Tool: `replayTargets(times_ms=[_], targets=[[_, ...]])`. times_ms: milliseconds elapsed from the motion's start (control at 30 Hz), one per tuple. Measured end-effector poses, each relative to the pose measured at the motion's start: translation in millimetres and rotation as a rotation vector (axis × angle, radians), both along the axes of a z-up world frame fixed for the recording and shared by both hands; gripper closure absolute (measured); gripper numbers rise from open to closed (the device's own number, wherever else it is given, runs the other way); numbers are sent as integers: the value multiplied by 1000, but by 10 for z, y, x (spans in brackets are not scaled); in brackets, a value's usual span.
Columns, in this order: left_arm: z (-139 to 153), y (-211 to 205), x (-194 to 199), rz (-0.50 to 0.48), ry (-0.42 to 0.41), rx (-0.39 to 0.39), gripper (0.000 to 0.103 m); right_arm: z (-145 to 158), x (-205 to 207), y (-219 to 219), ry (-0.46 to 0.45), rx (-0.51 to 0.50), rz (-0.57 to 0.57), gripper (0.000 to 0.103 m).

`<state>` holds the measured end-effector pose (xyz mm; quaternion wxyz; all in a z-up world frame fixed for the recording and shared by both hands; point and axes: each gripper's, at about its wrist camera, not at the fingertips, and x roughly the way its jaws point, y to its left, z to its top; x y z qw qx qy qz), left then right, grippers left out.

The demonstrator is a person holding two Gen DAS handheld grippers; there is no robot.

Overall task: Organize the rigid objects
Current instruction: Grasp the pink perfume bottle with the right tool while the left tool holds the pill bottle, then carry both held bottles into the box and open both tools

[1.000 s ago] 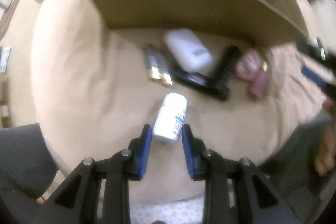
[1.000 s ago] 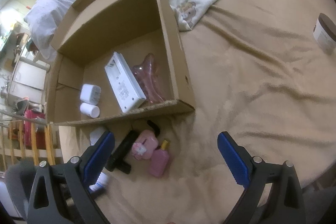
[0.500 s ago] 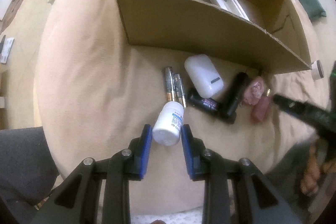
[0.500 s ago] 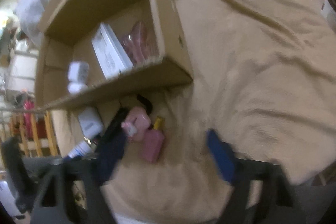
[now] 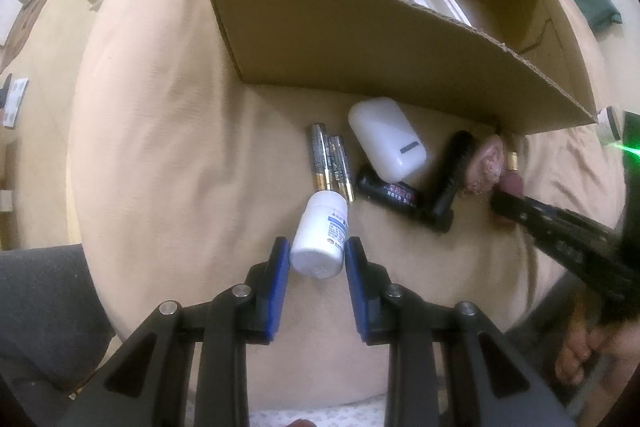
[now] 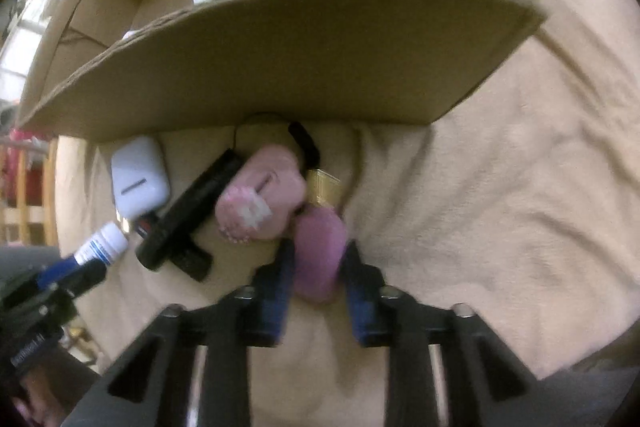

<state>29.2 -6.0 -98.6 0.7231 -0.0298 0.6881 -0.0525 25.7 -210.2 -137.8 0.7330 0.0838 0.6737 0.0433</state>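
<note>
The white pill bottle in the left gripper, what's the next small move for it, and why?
Probably lift the white pill bottle straight up. The left gripper has its blue pads on both sides of it, and the bottle's cap end lies close to the two batteries. Rising first should avoid dragging them, before carrying it over the near wall of the cardboard box.

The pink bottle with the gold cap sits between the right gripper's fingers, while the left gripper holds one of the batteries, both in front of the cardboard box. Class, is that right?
Not quite. The left gripper holds the white pill bottle, not a battery; the two batteries lie loose on the blanket, as the left wrist view shows. The pink bottle does sit between the right gripper's fingers, in front of the cardboard box.
</note>
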Motion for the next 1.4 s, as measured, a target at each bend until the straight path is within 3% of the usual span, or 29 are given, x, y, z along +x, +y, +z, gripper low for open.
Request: replayTargets(times_ms=[400,867,1167,1400], targets=[[253,-19,-91,0,-50,17,78,489,-285,-119,-107,76,-26,80],[852,-35,-83,-39,-215,18,79,1080,-426,-430,-267,209,-74,80],[1295,-214,325,-79,-310,9,79,1585,-177,-552,-418,258,-73,80],[1272,-376,793,-102,-314,35,79,1614,200,-529,-444,269,-61,80]])
